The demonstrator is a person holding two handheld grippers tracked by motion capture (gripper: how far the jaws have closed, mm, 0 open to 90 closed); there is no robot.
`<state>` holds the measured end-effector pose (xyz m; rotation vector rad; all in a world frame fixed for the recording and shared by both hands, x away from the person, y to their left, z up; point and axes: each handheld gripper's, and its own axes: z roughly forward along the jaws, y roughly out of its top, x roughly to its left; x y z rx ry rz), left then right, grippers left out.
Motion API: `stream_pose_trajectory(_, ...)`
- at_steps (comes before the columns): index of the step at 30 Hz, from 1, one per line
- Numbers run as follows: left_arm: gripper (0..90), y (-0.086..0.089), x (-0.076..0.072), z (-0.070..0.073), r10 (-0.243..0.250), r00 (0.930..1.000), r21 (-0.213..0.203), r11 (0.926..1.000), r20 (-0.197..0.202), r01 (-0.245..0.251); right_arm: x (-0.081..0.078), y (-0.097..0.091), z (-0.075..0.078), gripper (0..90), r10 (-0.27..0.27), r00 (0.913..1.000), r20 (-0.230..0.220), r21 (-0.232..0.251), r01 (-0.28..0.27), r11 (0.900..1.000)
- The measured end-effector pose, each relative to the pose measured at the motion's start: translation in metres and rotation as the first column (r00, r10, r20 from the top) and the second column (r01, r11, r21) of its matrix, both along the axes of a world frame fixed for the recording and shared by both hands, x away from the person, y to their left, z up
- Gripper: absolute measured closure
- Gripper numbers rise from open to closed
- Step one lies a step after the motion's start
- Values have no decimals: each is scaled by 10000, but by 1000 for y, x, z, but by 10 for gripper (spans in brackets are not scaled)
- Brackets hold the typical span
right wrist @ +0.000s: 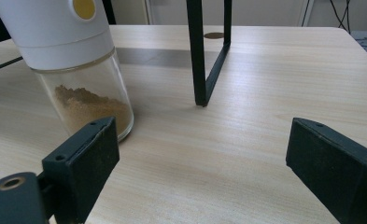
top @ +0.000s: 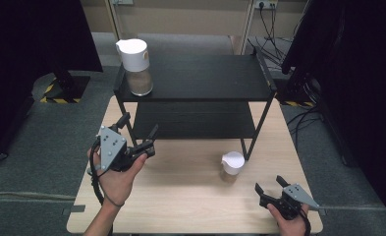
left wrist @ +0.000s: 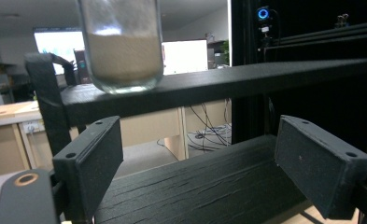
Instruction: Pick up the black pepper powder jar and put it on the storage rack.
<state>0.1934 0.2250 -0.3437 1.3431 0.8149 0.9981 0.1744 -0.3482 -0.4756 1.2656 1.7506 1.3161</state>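
A tall glass jar (top: 134, 66) with a white lid and brown powder stands on the left end of the black shelf's top board (top: 205, 78). In the left gripper view the jar (left wrist: 123, 51) sits above and left of my jaws. My left gripper (top: 140, 127) is open and empty, pointing at the shelf's lower board (left wrist: 209, 177). A smaller jar (top: 232, 164) of the same kind stands on the wooden table (top: 180, 196) by the shelf's front right leg. My right gripper (top: 270, 185) rests open near the table's front right corner, with the small jar (right wrist: 74, 70) ahead to its left.
The two-tier black shelf spans the far half of the table. Its thin front right leg (right wrist: 200, 56) stands just beyond the small jar. Dark screens and stands flank the table, and cables (top: 308, 118) lie on the floor at right.
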Motion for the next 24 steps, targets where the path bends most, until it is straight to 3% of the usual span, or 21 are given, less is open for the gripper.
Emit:
stream_pose_trajectory(7,142,2,1,-23,-241,9997,-51,9997,6,241,0,0,0,99,-1,10000,6,-15,1,10000)
stream_pose_trajectory(12,140,0,0,-36,-399,9992,201,9990,-14,399,0,0,0,99,-1,10000,2,-32,2,10000)
stream_pose_trajectory(24,133,-6,-1,-60,-415,9983,240,9988,-404,425,0,1,0,99,2,10000,7,-37,-2,10000)
